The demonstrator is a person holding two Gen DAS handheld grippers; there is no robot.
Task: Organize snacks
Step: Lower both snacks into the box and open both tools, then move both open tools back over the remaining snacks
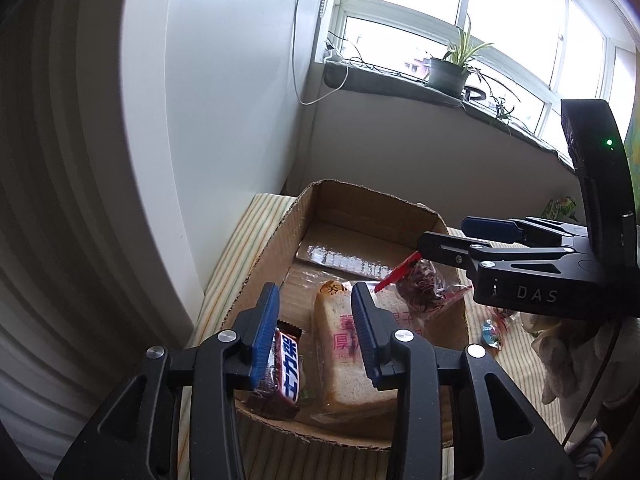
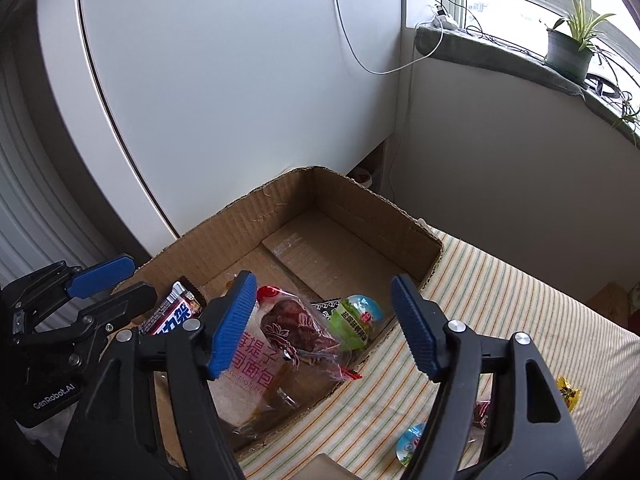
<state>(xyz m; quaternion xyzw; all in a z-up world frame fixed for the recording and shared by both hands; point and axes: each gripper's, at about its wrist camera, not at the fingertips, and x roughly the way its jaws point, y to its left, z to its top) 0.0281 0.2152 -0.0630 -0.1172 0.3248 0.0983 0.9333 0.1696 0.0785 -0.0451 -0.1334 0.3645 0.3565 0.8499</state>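
Note:
An open cardboard box (image 1: 352, 204) (image 2: 344, 208) stands on a striped cloth. Inside lie a wrapped bread slice (image 1: 344, 352) (image 2: 248, 364), a chocolate bar (image 1: 286, 364) (image 2: 172, 312), a clear packet of dark red dates (image 1: 424, 284) (image 2: 300, 328) on the bread, and a green jelly cup (image 2: 356, 320). My left gripper (image 1: 316, 336) (image 2: 108, 280) is open and empty just above the bar and bread. My right gripper (image 2: 324, 328) (image 1: 444, 232) is open and empty above the box's right side, over the date packet.
Loose snacks lie on the striped cloth (image 2: 500, 300) right of the box: a blue-lidded jelly cup (image 2: 410, 442) (image 1: 490, 332), a small red packet (image 2: 480, 412) and a yellow candy (image 2: 568, 394). A white cabinet (image 2: 240, 100) stands behind the box. A potted plant (image 1: 448, 70) sits on the windowsill.

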